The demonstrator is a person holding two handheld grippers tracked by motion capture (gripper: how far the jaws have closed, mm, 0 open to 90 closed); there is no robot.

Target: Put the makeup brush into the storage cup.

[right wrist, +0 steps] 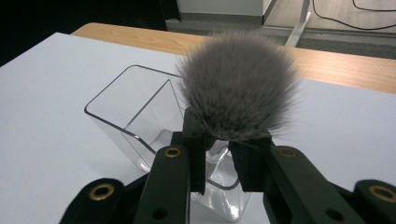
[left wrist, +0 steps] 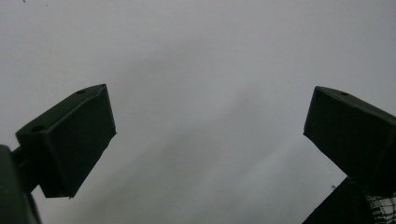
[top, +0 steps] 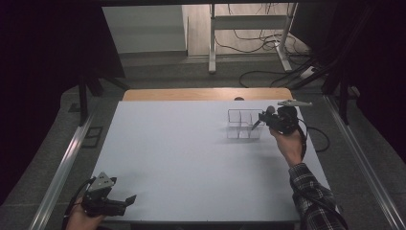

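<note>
Near the far right corner of the table [top: 158, 158], the right gripper [right wrist: 219, 140] holds a fluffy grey brush [right wrist: 238, 84] just above a clear plastic organizer [right wrist: 140, 112].

Its jaws are clamped on the brush just below the bristle head. The brush looks light, its bristles soft and easily splayed, so the stiff part under the tuft is the sound place to pinch. The organizer seems light, slick and easily tipped. At the near left corner, the left gripper [top: 125, 201] rests with jaws spread wide, holding nothing.
</note>
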